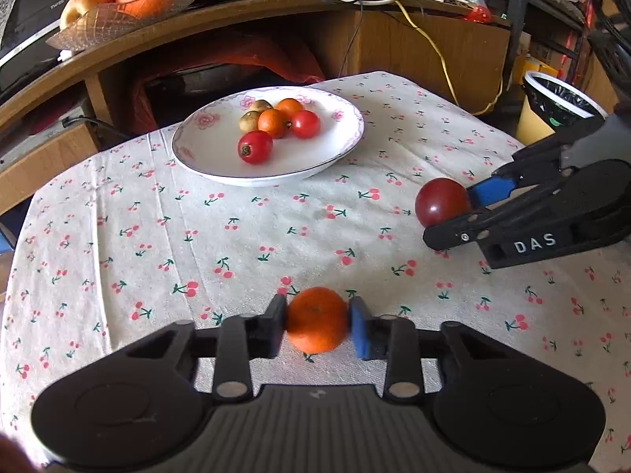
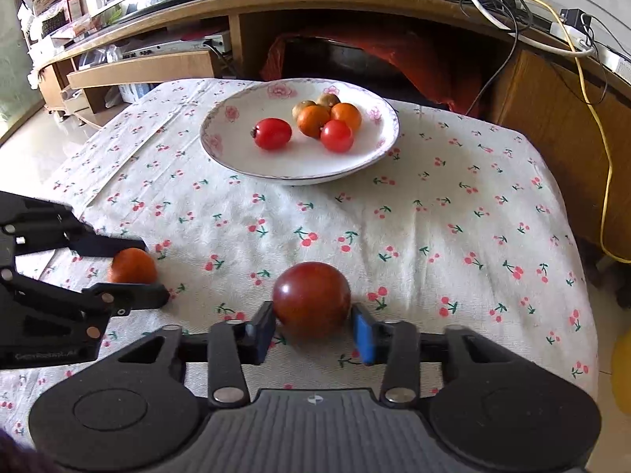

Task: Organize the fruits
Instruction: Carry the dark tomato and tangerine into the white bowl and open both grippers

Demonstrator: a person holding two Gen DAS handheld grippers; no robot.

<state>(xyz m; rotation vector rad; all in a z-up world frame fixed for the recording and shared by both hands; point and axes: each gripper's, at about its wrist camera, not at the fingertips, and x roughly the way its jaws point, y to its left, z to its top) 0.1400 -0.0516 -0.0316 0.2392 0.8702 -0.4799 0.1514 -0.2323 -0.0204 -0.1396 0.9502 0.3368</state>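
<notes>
**Two tools, each closed on one fruit**

The left tool point(image 1: 317, 325) grips a small orange point(image 1: 316, 319) between its pads, just above the bench point(image 1: 236, 236). The right tool point(image 2: 313, 329) clamps a dark red tomato point(image 2: 311, 299). Farther back, a white plate point(image 2: 236, 146) holds five small fruits.

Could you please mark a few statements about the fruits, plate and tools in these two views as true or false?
1. The left tool has an orange between its fingers. True.
2. The right tool is at a banana. False: a dark red tomato sits between its fingers.
3. The plate holds six small fruits. True.
4. The plate sits on bare wood. False: it rests on a cherry-print cloth.
5. A glass bowl of oranges stands on the shelf. True.
</notes>
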